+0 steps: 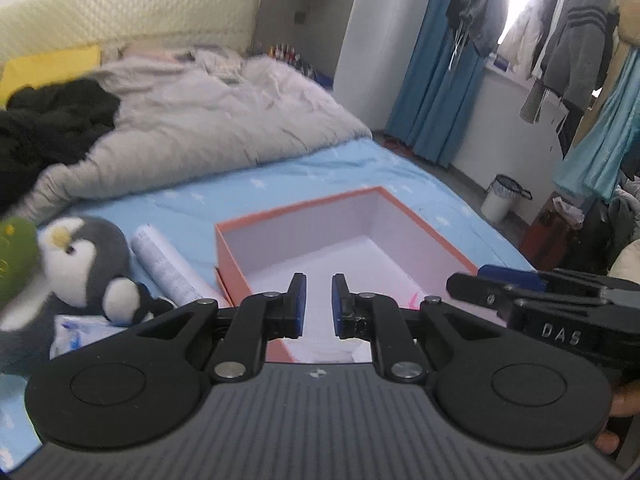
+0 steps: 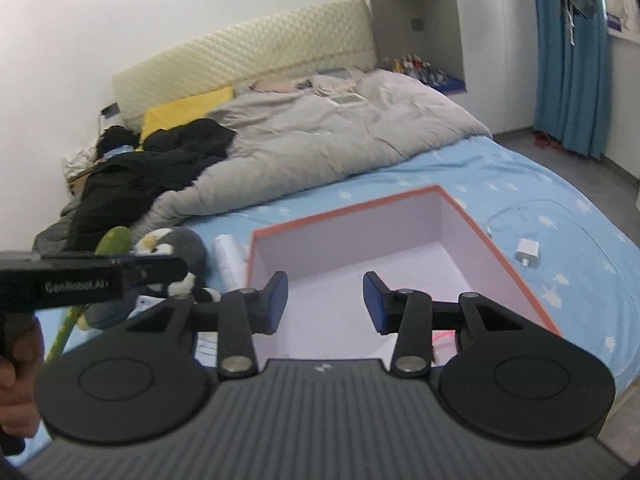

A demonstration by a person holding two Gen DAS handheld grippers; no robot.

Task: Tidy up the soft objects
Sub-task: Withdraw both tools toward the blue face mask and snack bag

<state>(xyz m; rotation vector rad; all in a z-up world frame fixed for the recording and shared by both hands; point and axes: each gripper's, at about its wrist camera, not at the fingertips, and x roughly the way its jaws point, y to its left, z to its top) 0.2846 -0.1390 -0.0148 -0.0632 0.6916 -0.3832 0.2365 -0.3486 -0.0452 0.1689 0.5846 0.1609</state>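
An open orange box [image 1: 296, 212] [image 2: 344, 210] with a white inside lies on the blue bed sheet. A grey and white penguin plush [image 1: 86, 260] [image 2: 176, 242] sits left of the box, next to a green plush [image 1: 14, 256] [image 2: 114, 240]. A white roll [image 1: 168, 268] [image 2: 228, 260] lies between penguin and box. My left gripper [image 1: 319, 306] hovers over the box's near edge, fingers slightly apart and empty. My right gripper [image 2: 325, 304] hovers over the box, wide open and empty.
A grey duvet [image 2: 320, 136], black clothes [image 2: 160, 164] and a yellow pillow [image 2: 184, 110] fill the far bed. A white charger with cable [image 2: 528, 256] lies right of the box. A bin [image 1: 502, 198] and hanging clothes [image 1: 568, 44] stand at right.
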